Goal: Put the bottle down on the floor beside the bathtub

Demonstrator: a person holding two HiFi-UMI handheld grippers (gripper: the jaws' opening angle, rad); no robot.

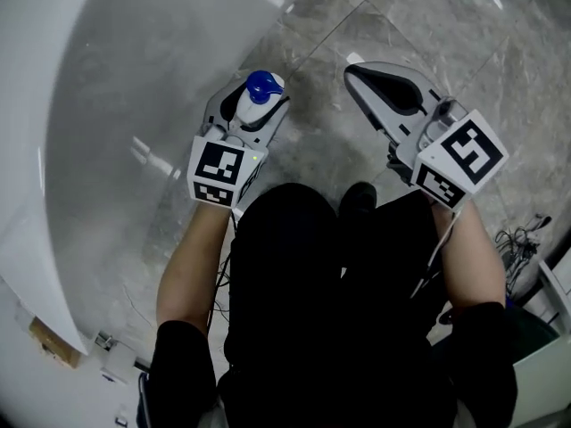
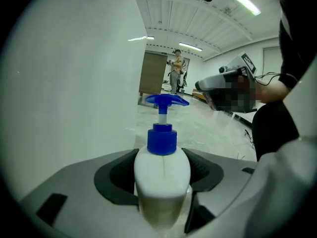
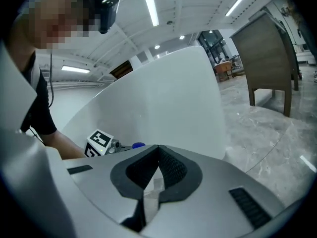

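A white pump bottle (image 2: 162,175) with a blue pump head (image 1: 261,85) sits upright between the jaws of my left gripper (image 1: 252,107), which is shut on its body. It hangs over the grey marble floor (image 1: 330,141), right beside the white bathtub (image 1: 134,78); the bottle's base is hidden. My right gripper (image 1: 364,77) hovers to the right of it over the same floor, and its jaws (image 3: 158,148) meet at the tips with nothing between them. In the right gripper view, the left gripper's marker cube (image 3: 100,142) shows against the tub wall (image 3: 163,98).
The person's dark trousers and a shoe (image 1: 359,196) lie just behind the grippers. Cables (image 1: 519,239) trail at the right edge. A wooden cabinet (image 3: 267,58) stands farther off, and another person (image 2: 177,71) is in the distance.
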